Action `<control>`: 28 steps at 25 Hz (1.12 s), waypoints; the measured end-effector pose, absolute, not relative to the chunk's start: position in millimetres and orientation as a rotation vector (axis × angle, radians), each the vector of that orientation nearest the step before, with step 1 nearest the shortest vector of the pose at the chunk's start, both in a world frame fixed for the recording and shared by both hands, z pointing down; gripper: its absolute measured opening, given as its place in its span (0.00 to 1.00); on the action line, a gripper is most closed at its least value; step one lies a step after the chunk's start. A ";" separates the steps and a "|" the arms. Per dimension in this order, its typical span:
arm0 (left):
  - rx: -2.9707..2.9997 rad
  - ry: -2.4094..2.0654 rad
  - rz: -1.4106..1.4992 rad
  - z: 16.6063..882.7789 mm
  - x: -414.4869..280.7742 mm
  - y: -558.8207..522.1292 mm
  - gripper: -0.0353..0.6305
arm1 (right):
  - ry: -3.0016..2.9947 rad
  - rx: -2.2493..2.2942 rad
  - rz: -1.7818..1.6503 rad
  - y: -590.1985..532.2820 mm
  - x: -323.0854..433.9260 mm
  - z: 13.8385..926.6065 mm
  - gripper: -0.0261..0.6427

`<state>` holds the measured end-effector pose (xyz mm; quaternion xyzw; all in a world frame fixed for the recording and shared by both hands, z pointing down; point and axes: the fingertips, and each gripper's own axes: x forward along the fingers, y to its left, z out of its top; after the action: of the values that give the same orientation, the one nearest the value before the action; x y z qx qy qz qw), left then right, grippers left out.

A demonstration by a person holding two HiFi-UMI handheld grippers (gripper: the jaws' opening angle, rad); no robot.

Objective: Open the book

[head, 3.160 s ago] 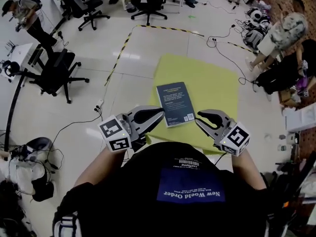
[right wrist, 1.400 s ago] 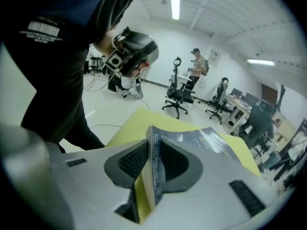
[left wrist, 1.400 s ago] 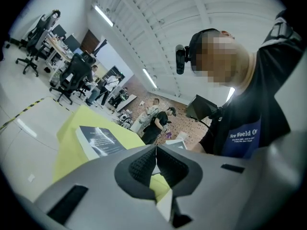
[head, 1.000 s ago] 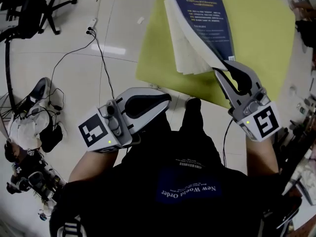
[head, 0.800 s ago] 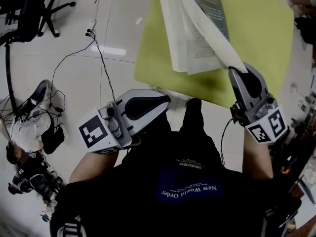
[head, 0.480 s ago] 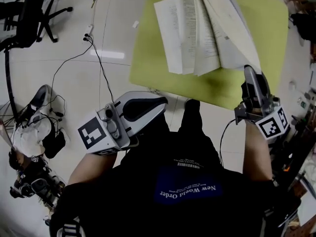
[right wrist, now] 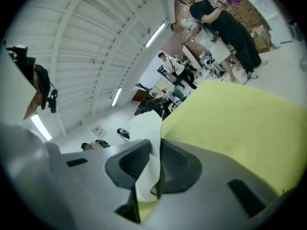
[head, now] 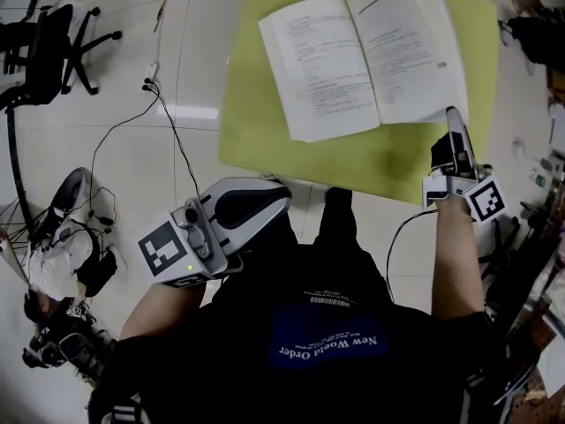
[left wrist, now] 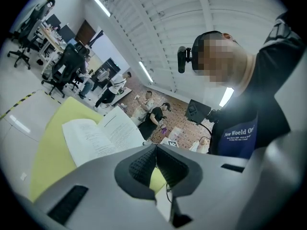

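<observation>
The book (head: 353, 56) lies open on the yellow mat (head: 256, 131), two white printed pages facing up. My right gripper (head: 453, 124) sits at the book's near right corner, turned on edge and shut on the right-hand stack of pages. In the right gripper view a curl of white pages (right wrist: 146, 128) stands pinched between the dark pads of that gripper (right wrist: 152, 147), with the mat (right wrist: 240, 123) beyond. My left gripper (head: 281, 197) hangs near my body, short of the mat, shut and empty. In the left gripper view its tips (left wrist: 154, 148) meet, and the open book (left wrist: 96, 135) lies ahead.
A black office chair (head: 44, 51) stands on the tiled floor at far left. Cables (head: 172, 135) trail past the mat's left edge, and bags and gear (head: 62, 237) lie at lower left. More clutter lines the right edge (head: 530, 228). People stand in the background.
My right gripper swung the cover and pages over to the right and down; the book went from half raised to lying open flat. The left gripper stayed put.
</observation>
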<state>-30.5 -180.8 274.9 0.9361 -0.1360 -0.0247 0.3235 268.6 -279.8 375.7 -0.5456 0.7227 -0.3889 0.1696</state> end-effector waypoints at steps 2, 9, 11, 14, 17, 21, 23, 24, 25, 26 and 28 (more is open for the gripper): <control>2.451 -0.354 -0.066 276.1 -27.6 -180.3 0.06 | 2.008 -1.624 -1.170 -281.2 282.2 393.3 0.13; 2.421 -0.353 -0.055 278.8 -10.8 -178.6 0.06 | 1.837 -1.967 -1.320 -263.8 334.4 421.2 0.25; 2.416 -0.353 -0.050 283.2 -5.3 -178.5 0.06 | 1.920 -2.053 -1.209 -261.1 345.6 409.6 0.25; 2.420 -0.347 -0.054 284.7 -0.6 -179.8 0.06 | 2.156 -2.066 -1.041 -264.4 329.6 388.5 0.25; 2.426 -0.330 -0.055 284.8 5.2 -177.8 0.06 | 2.671 -1.912 -0.687 -273.5 258.5 365.2 0.25; 2.435 -0.320 -0.050 283.0 12.2 -177.4 0.06 | 3.040 -1.773 -0.384 -298.1 182.7 368.9 0.01; 2.433 -0.316 -0.046 280.8 14.1 -175.5 0.06 | 3.107 -1.733 -0.353 -302.2 171.4 373.8 0.01; 2.434 -0.317 -0.042 279.8 14.0 -174.7 0.06 | 3.151 -1.697 -0.310 -301.1 164.8 373.7 0.01; 2.434 -0.320 -0.040 279.0 13.2 -174.5 0.06 | 3.205 -1.657 -0.256 -299.1 157.1 373.4 0.01; 2.433 -0.325 -0.040 278.3 12.3 -175.1 0.06 | 3.264 -1.617 -0.205 -297.1 148.7 373.7 0.01; 2.431 -0.329 -0.043 277.1 11.7 -176.8 0.06 | 3.345 -1.550 -0.157 -295.6 131.4 375.2 0.01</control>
<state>11.7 -176.8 277.1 0.9328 -0.1263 -0.0166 0.3372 131.4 -295.6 375.2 -0.4044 0.8727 -0.0409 -0.2706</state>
